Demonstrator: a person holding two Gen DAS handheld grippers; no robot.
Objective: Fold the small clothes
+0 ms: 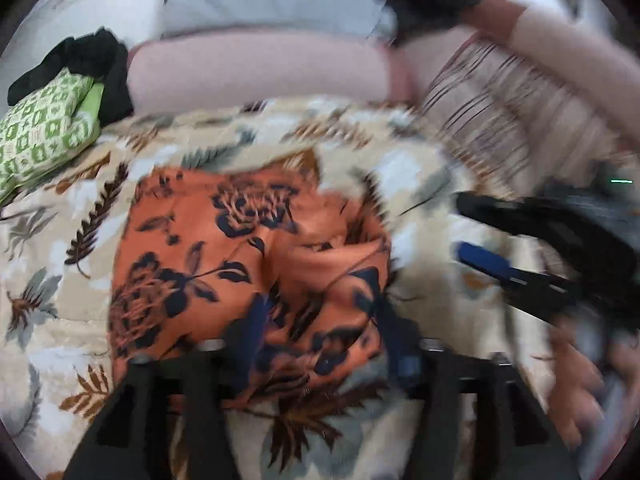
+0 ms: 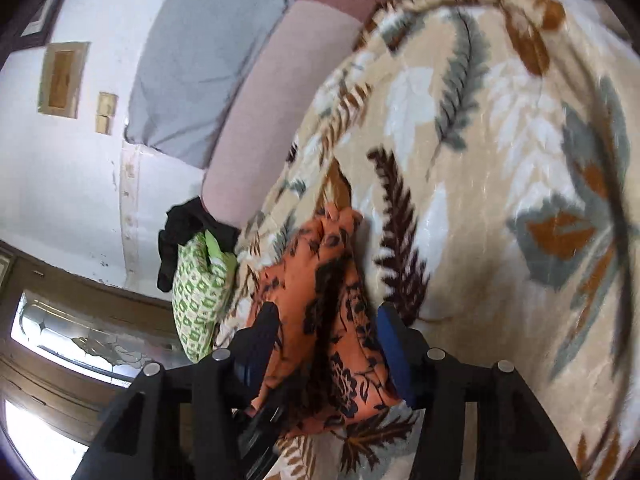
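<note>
A bed covered by a leaf-patterned blanket (image 1: 100, 184) fills both views, with a long pink bolster (image 1: 256, 72) along its far edge and a grey pillow (image 2: 192, 80) behind that. At the bolster's end lies a green patterned cloth (image 1: 44, 132) against a black garment (image 1: 92, 60). On the blanket, in the middle, lies the orange floral garment (image 1: 240, 248), rumpled and partly folded over itself. The left gripper (image 1: 318, 320) hangs just over the garment's near edge with its jaws apart; the cloth shows between the fingers, though blur hides whether they touch it. The right gripper (image 2: 328, 344) has its jaws apart too, straddling a raised fold of the same garment, whose cloth bunches between the blue pads without being clearly pinched.
</note>
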